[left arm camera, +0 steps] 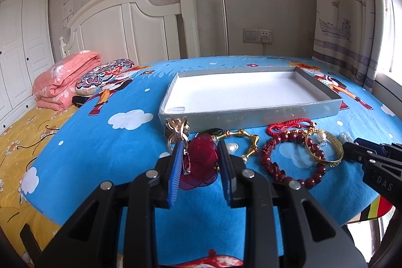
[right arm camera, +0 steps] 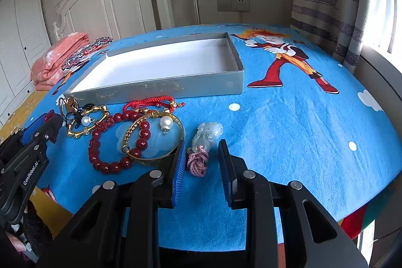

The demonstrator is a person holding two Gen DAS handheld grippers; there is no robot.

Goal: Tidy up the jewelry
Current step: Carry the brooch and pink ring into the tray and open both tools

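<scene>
Blue cartoon-print bedding (right arm camera: 289, 132) carries the jewelry, heaped just in front of an empty grey box (right arm camera: 176, 88). The right gripper (right arm camera: 202, 162) straddles a pale jade pendant (right arm camera: 207, 136) on its pink knotted cord (right arm camera: 197, 162), jaws slack, pads not yet pressing. It should probably close on the knot (the carving looks slippery) and clear the gold bangle (right arm camera: 153, 137) touching its left finger. The left gripper (left arm camera: 199, 155) appears clamped on a red petal ornament (left arm camera: 202, 160), lying near the box's front wall.
</scene>
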